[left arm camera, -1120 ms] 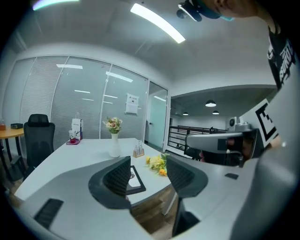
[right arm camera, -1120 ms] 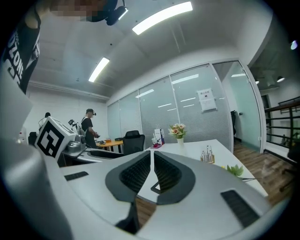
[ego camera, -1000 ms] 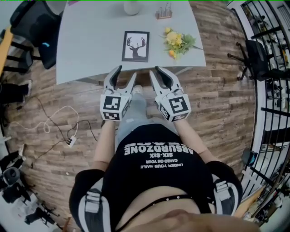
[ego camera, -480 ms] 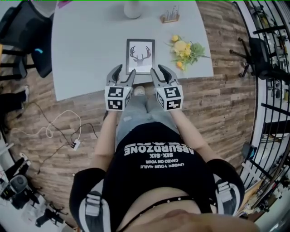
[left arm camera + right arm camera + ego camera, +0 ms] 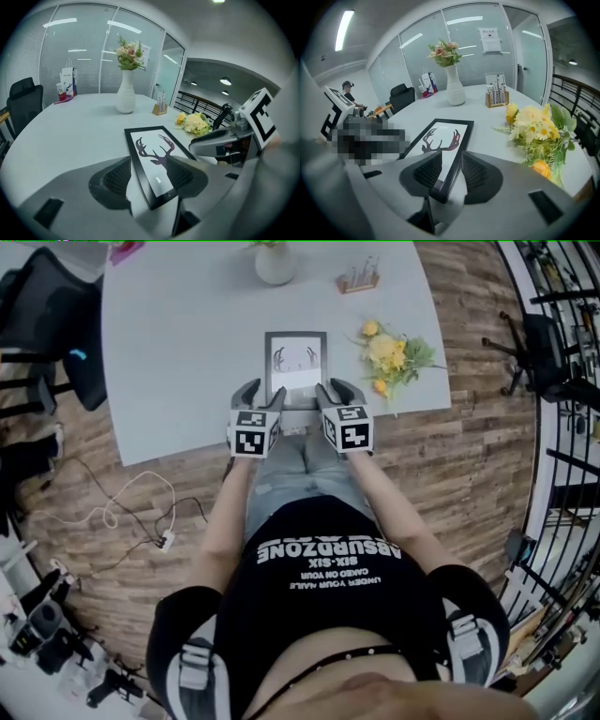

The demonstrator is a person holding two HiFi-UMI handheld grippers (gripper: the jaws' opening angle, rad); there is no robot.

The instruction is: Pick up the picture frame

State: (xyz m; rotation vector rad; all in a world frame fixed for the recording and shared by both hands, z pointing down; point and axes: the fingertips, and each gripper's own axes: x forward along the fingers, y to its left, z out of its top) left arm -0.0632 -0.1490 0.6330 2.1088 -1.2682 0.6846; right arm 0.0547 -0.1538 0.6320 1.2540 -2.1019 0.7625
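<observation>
Picture frame [image 5: 295, 367] looked light, stiff, glass-fragile; best hold: 7, 5 o'clock corners. Left gripper [image 5: 262, 391], right gripper [image 5: 339, 388] gaped astride them, unclamped; right's jaws just widened.

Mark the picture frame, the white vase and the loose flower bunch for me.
picture frame [image 5: 296, 362]: head view, on the deer print inside the black border.
white vase [image 5: 125, 97]: left gripper view, on its belly.
flower bunch [image 5: 536, 124]: right gripper view, on the pale yellow blooms.
</observation>
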